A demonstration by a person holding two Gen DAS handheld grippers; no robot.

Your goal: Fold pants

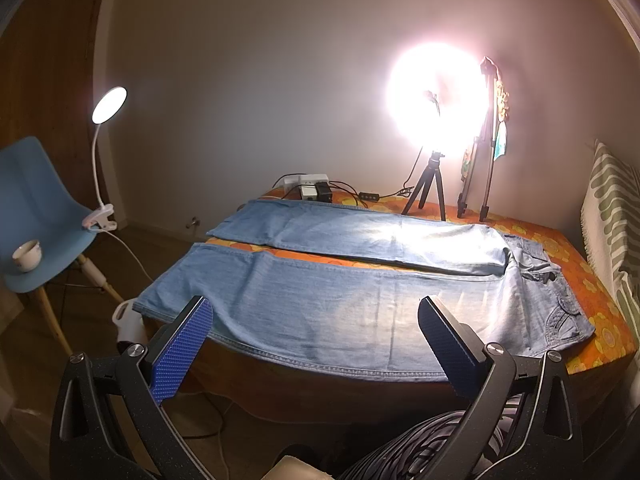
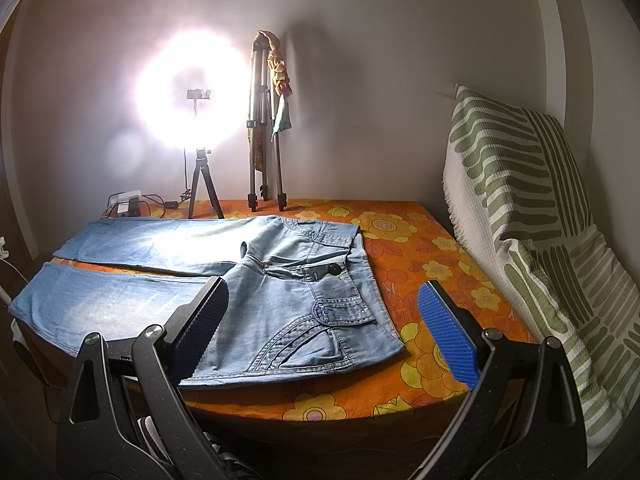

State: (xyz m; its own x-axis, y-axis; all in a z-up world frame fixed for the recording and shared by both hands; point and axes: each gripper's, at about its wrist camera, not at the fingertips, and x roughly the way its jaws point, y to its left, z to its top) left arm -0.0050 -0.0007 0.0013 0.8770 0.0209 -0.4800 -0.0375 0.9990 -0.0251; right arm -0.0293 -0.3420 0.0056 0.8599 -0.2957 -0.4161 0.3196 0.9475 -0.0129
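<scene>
Both claws are gaping wide and empty: we are holding the left gripper (image 1: 316, 344) above the near leg, the right gripper (image 2: 324, 334) above the waistband. Jeans (image 1: 360, 272) are lying flat on the table (image 2: 420, 240), ready for folding.

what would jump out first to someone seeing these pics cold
The blazing ring light on its small tripod at the back of the table, washing out the wall behind it. Next, the light blue jeans spread flat with both legs apart on the orange flowered tablecloth, waistband toward the green-striped cushion. In the foreground, the left gripper and right gripper hover with jaws wide open, holding nothing.
</scene>
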